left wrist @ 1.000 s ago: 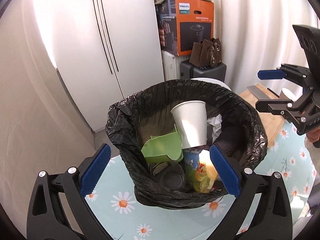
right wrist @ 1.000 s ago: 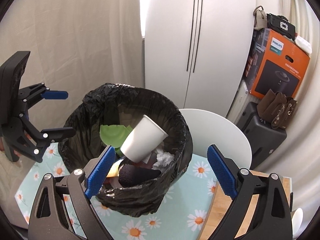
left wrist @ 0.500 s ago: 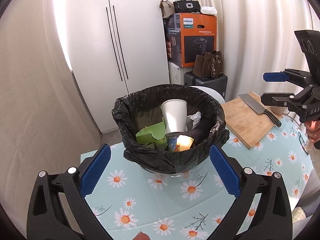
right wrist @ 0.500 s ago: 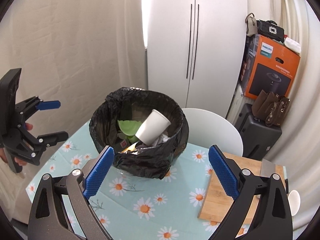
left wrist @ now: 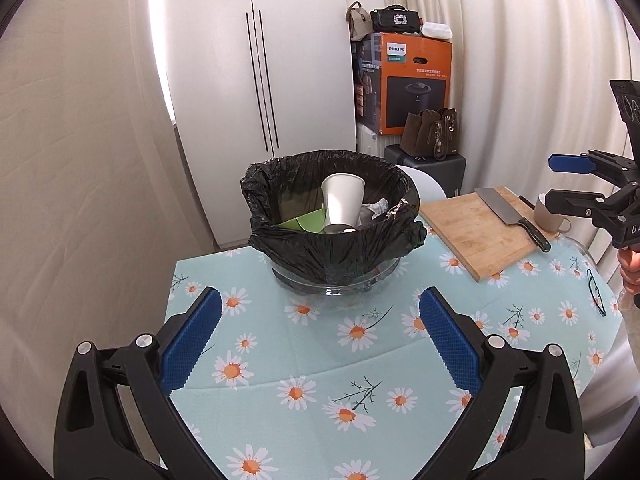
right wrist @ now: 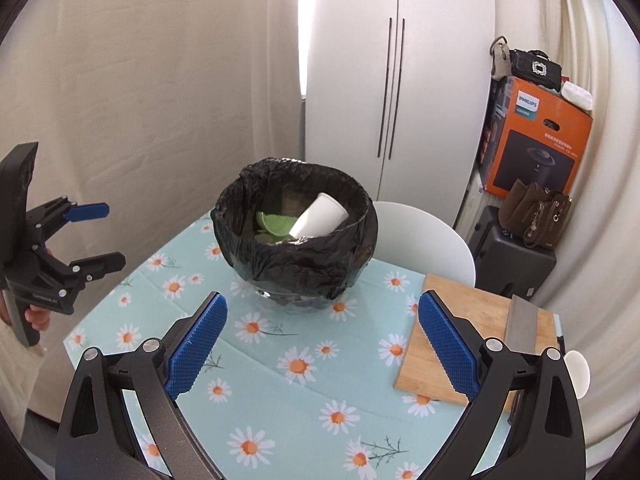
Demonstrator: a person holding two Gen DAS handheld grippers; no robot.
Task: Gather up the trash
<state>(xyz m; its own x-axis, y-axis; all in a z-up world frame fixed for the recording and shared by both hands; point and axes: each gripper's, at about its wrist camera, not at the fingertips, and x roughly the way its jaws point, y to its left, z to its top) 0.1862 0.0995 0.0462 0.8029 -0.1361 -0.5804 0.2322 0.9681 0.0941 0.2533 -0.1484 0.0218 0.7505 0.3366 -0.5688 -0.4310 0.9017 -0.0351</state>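
Both the left gripper (left wrist: 320, 334) and right gripper (right wrist: 322, 336) hang above the bench (left wrist: 304, 364), jaws wide apart and empty. A white cup (left wrist: 342, 202) leans inside the black-lined bin (left wrist: 332, 240).

– Walls and light?
– Pale curtains (left wrist: 520, 60) hang at three o'clock, a plain cream wall (right wrist: 140, 100) at nine. Bright daylight breaks through in a narrow strip beside the white wardrobe (left wrist: 280, 80), which stands at twelve o'clock with two doors and slim dark handles.
– Furniture?
– A table under a light-blue daisy cloth (left wrist: 320, 380) fills the foreground. A white chair (right wrist: 424, 236) sits at its far edge. An orange carton (right wrist: 536, 144) is stacked at two o'clock
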